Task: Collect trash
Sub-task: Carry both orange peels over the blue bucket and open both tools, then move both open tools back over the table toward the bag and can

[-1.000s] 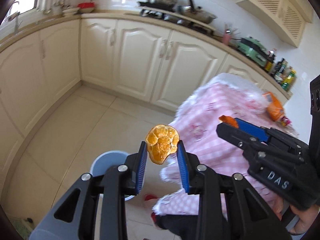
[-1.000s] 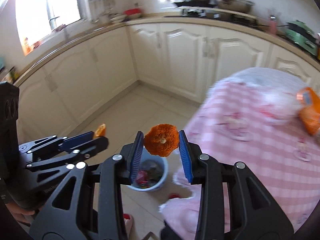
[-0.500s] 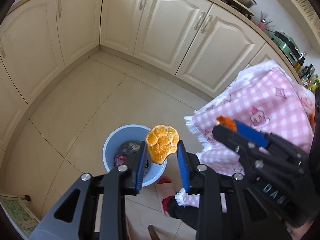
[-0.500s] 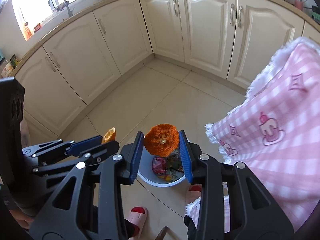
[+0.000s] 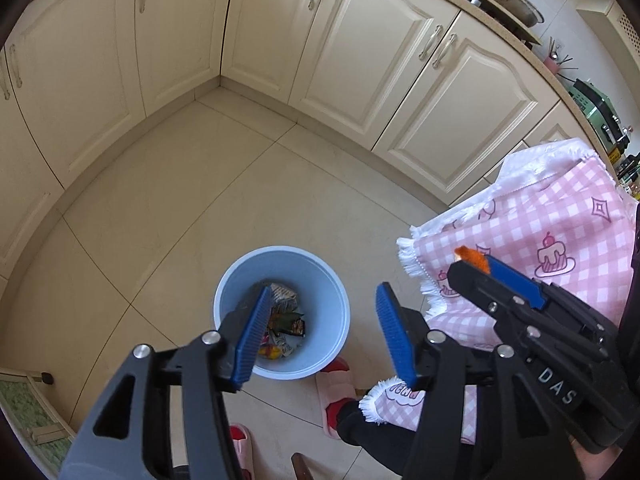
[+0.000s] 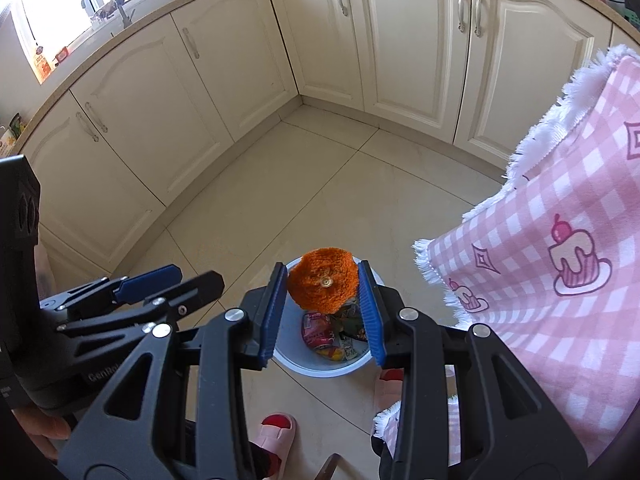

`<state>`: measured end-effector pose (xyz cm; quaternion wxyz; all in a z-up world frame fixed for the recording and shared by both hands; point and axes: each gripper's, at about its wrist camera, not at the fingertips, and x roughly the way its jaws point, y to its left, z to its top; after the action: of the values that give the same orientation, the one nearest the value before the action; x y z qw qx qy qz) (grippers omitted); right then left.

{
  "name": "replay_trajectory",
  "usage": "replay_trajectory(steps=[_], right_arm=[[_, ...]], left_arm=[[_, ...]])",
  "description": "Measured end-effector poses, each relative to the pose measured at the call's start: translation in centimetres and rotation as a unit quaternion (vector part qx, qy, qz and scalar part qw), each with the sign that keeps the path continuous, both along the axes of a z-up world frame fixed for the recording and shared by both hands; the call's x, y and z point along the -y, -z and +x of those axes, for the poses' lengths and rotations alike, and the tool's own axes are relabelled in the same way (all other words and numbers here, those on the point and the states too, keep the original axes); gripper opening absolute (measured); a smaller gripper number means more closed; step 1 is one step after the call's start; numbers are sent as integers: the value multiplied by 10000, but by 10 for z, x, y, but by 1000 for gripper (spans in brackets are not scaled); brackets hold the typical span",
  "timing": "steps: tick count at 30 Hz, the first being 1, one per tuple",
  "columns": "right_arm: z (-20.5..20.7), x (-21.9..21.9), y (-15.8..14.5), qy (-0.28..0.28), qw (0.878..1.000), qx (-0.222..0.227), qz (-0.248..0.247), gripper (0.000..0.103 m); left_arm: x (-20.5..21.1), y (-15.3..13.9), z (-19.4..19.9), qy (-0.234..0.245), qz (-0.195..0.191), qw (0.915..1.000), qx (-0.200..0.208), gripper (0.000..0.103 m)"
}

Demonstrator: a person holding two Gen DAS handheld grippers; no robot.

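Observation:
A light blue trash bin (image 5: 326,320) stands on the tiled floor with wrappers and scraps (image 5: 286,320) inside. My left gripper (image 5: 323,292) hangs over it, its jaws opening with nothing between them. My right gripper (image 6: 322,268) is shut on a round orange peel (image 6: 322,286), held above the bin (image 6: 320,372). In the left wrist view the right gripper (image 5: 464,266) shows at the right with a bit of the peel (image 5: 472,258) at its tip. The left gripper (image 6: 172,278) appears at the left of the right wrist view.
A pink checked tablecloth (image 5: 560,216) with a white fringe hangs down right of the bin. Cream cabinets (image 5: 360,40) line the corner behind. The person's feet in pink and red slippers (image 5: 336,396) stand just in front of the bin. A green mat (image 5: 24,412) lies lower left.
Both grippers dropped down over the bin. The left jaws spread apart and the orange peel they held is gone from between them. The right gripper still holds its peel.

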<state>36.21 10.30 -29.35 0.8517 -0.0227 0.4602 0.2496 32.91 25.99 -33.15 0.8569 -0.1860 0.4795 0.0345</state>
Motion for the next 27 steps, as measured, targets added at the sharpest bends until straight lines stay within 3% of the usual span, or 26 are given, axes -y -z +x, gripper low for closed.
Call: replay_trajectory(steps=[15, 17, 19, 27], right_arm=[[2, -28, -20, -162, 9995, 262, 86, 37], [3, -31, -23, -171, 9993, 305, 113, 41], [4, -31, -29, -153, 9991, 356, 169, 54], [-8, -14, -53, -102, 9981, 596, 141, 54]], left_arm=[[-11, -13, -17, -46, 103, 9999, 92, 54], [-11, -16, -18, -51, 126, 9999, 106, 54], [-13, -20, -20, -58, 121, 9998, 138, 54], [0, -45, -28, 3, 186, 9992, 360, 54]])
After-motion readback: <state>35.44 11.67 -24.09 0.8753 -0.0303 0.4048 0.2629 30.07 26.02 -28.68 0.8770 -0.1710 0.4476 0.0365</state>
